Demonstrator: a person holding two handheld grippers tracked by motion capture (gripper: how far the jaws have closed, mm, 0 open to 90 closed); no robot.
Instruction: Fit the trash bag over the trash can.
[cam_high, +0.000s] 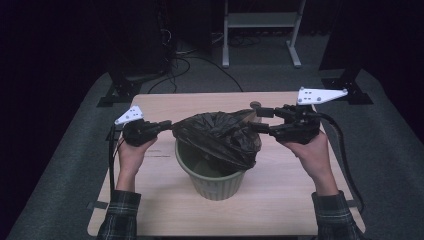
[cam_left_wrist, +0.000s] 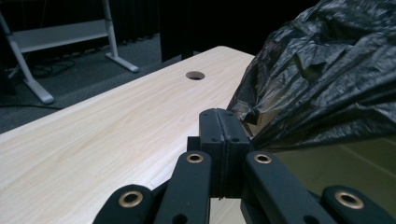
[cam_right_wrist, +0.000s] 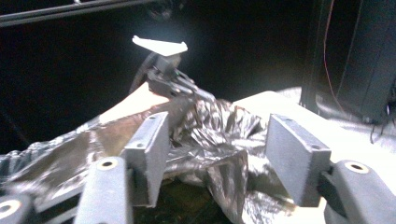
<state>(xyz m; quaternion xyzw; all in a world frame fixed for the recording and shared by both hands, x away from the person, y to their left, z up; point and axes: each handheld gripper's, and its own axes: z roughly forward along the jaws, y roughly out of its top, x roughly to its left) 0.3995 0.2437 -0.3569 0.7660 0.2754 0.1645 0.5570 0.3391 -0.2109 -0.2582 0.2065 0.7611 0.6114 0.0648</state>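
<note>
- A black bin bag (cam_high: 220, 135) is draped over the mouth of a green ribbed waste bin (cam_high: 215, 182), which stands near the middle of the wooden table (cam_high: 280, 200).
- The bag covers the bin's rim from about 9 o'clock round through 12 to 3 o'clock; the rim toward 6 o'clock is bare.
- The left gripper (cam_high: 167, 125) sits at the bin's 10 o'clock, jaws pressed together on a pinch of the bag's edge; the left gripper view shows the film (cam_left_wrist: 322, 74) fanning out from the clamped pads.
- The right gripper (cam_high: 260, 120) is at the bin's 2 o'clock, jaws parted about half way and gripping nothing.
- In the right gripper view its pads (cam_right_wrist: 296, 156) stand apart, with crumpled bag (cam_right_wrist: 219, 140) loose between them.
- A round hole (cam_left_wrist: 195, 75) lies in the tabletop at the far edge.
</note>
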